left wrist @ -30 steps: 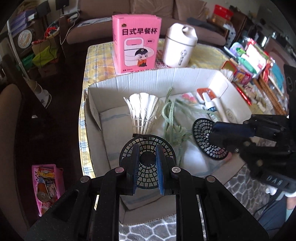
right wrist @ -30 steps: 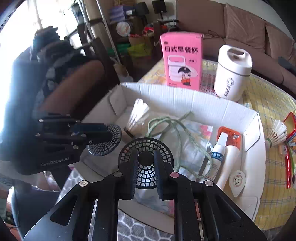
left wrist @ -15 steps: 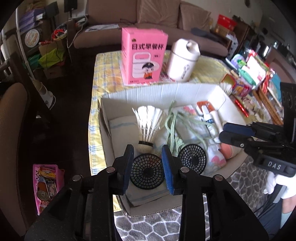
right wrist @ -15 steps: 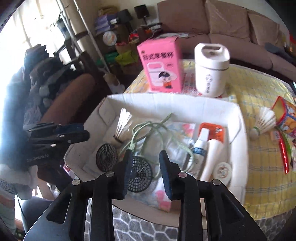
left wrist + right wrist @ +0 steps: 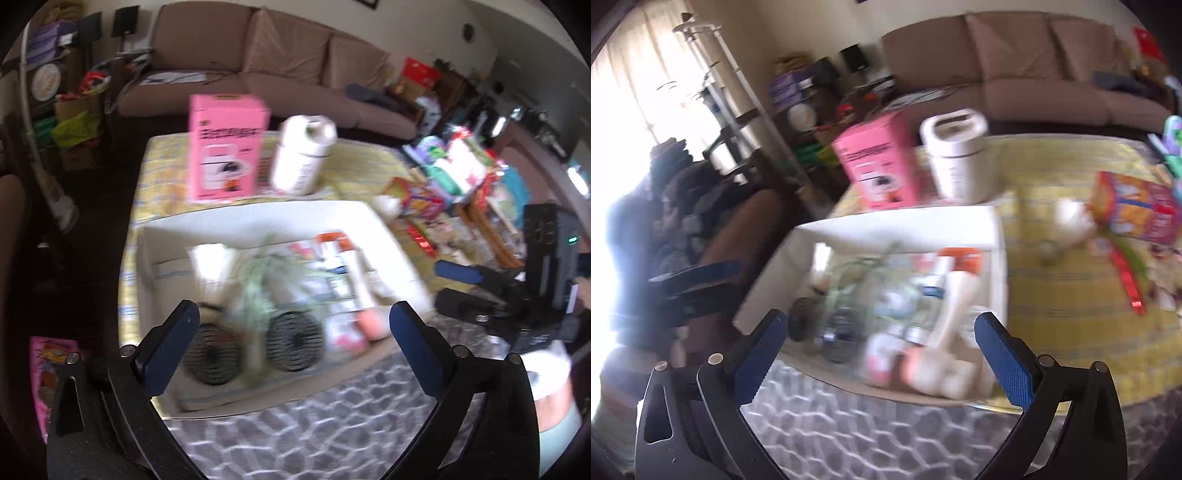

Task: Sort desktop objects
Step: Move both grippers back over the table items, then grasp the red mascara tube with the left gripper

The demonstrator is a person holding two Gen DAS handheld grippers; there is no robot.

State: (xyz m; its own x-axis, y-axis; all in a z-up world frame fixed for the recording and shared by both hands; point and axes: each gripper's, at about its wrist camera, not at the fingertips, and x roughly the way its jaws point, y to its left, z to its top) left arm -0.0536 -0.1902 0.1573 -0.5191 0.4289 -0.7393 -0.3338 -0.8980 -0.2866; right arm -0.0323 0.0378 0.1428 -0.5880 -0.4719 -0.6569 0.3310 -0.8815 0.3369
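two black mesh discs (image 5: 216, 356) (image 5: 294, 345) in one white box (image 5: 255, 218).

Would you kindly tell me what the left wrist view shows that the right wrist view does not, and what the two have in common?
Only the left wrist view shows the pink basket on the floor and the open right gripper from the side.

Only the right wrist view shows the bright curtained window and the open left gripper from the side.

Both show the white cardboard box holding two black round mesh discs, plus the pink carton and the white lidded jar behind it.
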